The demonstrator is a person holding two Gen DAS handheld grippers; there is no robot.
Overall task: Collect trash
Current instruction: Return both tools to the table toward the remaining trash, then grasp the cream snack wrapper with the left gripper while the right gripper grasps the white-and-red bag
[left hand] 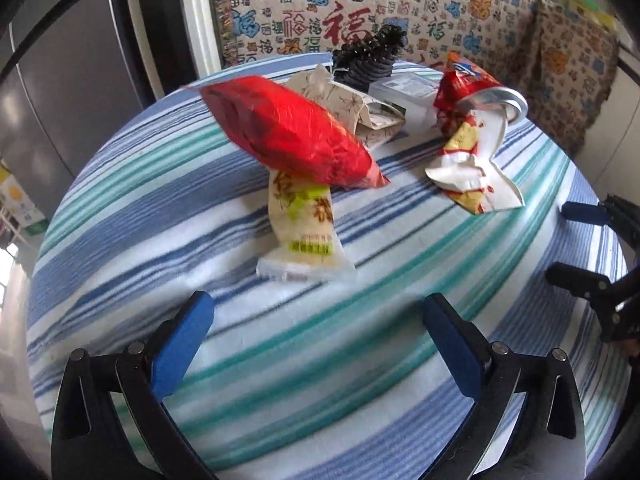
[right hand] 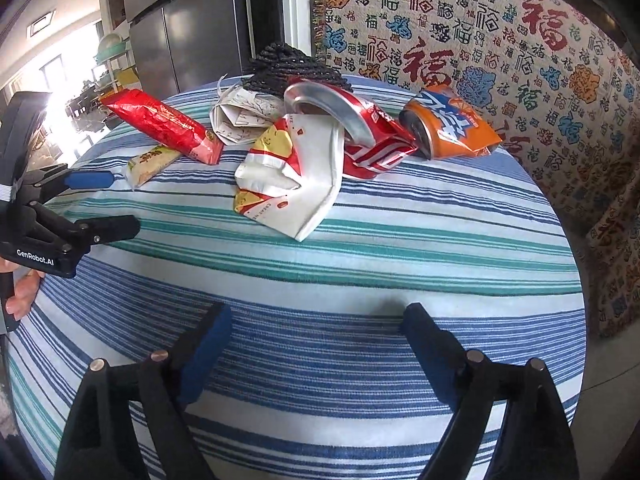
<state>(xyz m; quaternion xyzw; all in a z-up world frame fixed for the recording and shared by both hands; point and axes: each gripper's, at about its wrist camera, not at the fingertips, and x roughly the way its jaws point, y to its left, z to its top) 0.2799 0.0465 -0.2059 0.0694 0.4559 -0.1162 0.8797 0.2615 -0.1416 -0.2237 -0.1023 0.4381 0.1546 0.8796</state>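
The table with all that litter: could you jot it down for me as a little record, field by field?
surface: round table with striped cloth
wrappers: red packet lying over a pale packet; crumpled white-and-yellow bag
cans: crushed red can; orange can
left tool: open, empty
right tool: open, empty

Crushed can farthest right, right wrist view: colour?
Orange can, blue-white lettering; clearest in right wrist view.

Bright daylight, blown-out window glare [right hand: 60, 80] at left, heavy fisheye edge curving, slight motion blur, soft shadows
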